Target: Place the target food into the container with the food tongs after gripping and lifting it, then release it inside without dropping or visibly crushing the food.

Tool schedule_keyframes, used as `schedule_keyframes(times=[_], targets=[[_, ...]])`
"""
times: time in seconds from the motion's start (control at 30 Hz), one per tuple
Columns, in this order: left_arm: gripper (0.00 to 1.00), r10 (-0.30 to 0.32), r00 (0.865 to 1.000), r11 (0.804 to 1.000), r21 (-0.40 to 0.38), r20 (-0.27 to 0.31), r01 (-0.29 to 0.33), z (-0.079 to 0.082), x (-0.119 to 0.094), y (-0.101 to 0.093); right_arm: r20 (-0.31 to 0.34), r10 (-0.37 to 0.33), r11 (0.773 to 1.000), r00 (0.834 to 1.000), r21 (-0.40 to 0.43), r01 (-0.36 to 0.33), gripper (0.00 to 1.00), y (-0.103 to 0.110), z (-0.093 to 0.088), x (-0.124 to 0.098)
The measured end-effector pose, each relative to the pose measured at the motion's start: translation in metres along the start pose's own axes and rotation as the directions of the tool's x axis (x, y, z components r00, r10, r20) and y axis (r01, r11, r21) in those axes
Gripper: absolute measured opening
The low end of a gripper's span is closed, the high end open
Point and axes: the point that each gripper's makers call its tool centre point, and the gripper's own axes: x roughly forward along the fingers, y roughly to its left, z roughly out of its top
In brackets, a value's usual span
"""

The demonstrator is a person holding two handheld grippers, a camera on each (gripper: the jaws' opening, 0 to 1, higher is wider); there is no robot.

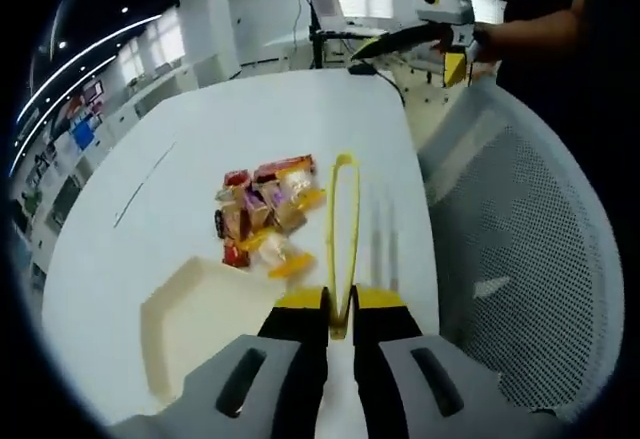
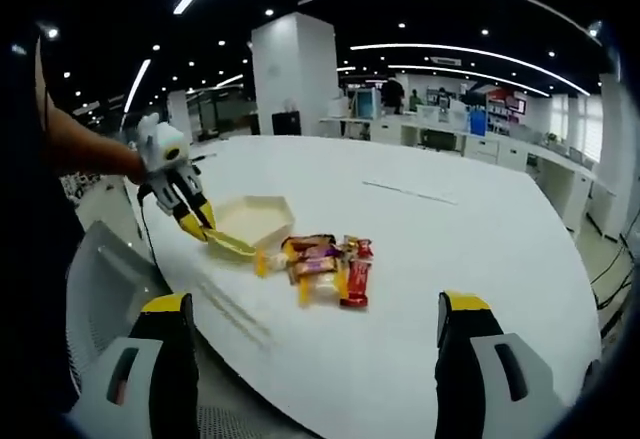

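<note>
My left gripper [image 1: 340,301] is shut on the handle end of yellow food tongs [image 1: 345,219], which reach forward over the white table [image 1: 250,119]. The tongs' arms lie close together with nothing between them, just right of a pile of wrapped snack packets [image 1: 265,214]. A cream tray-like container [image 1: 195,324] sits near me, left of the jaws. In the right gripper view, the left gripper [image 2: 190,219] holds the tongs [image 2: 228,245] between the container [image 2: 255,219] and the packets [image 2: 325,264]. My right gripper [image 2: 315,304] is wide open at the table's edge, holding nothing.
A white mesh chair [image 1: 530,239] stands against the table's right side, and its back [image 2: 105,289] shows below the left gripper. A person's arm [image 2: 80,149] holds that gripper. Desks and a pillar [image 2: 295,74] stand far behind.
</note>
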Motion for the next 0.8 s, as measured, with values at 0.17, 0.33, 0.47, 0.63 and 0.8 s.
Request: schedule_keyframes(times=[0.17, 0.33, 0.47, 0.63, 0.8], targets=[[0.03, -0.014, 0.999, 1.000, 0.019, 0.037, 0.013, 0.026, -0.032, 0.003, 0.039, 0.087, 0.996, 0.995, -0.008, -0.087, 0.90, 0.014, 0.028, 0.004], [0.03, -0.038, 0.995, 0.998, 0.058, 0.096, 0.032, 0.066, -0.069, 0.005, 0.066, 0.202, 0.979, 0.977, -0.041, -0.200, 0.82, 0.034, 0.063, 0.013], [0.03, -0.029, 0.994, 0.996, 0.083, 0.109, 0.020, 0.085, -0.089, 0.012, 0.093, 0.254, 0.966, 0.963, -0.078, -0.248, 0.78, 0.046, 0.088, 0.019], [0.03, -0.051, 0.984, 0.995, 0.096, 0.169, 0.035, 0.123, -0.114, 0.013, 0.214, 0.361, 0.933, 0.908, -0.080, -0.352, 0.69, 0.065, 0.141, 0.031], [0.03, -0.085, 0.972, 0.994, 0.092, 0.218, 0.066, 0.150, -0.126, 0.008, 0.311, 0.483, 0.871, 0.818, -0.079, -0.485, 0.45, 0.091, 0.182, 0.029]])
